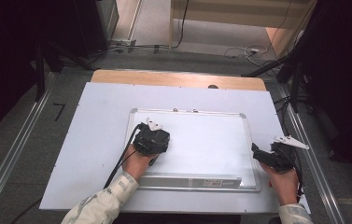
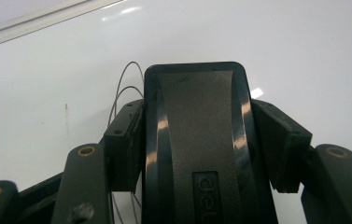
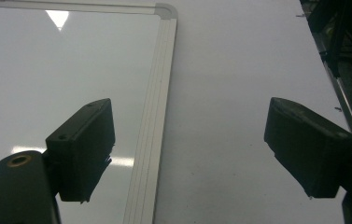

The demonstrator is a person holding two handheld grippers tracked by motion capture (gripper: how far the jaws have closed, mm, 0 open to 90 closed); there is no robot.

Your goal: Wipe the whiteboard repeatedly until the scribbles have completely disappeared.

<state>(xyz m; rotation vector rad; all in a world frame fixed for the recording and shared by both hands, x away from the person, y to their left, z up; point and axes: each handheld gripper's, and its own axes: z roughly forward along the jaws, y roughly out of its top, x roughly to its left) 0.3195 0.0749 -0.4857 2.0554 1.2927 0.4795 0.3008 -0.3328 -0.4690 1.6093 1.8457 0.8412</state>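
Observation:
A white whiteboard (image 1: 201, 135) with a silver frame lies flat on the table. My left gripper (image 1: 154, 140) stands over its left part, shut on a black block eraser (image 2: 197, 140) that points onto the board surface (image 2: 281, 46). The pads press on both long sides of the eraser. Thin dark curved lines (image 2: 126, 84) show on the board just left of the eraser. My right gripper (image 1: 261, 154) hovers at the board's right edge, open, with its jaws astride the silver frame (image 3: 157, 107) and nothing between them (image 3: 201, 144).
A large white sheet (image 1: 94, 140) covers the wooden table (image 1: 178, 78) under the board. The board's silver pen tray (image 1: 192, 179) runs along its near edge. Metal rails and dark stands flank the table, and cables lie on the floor behind it.

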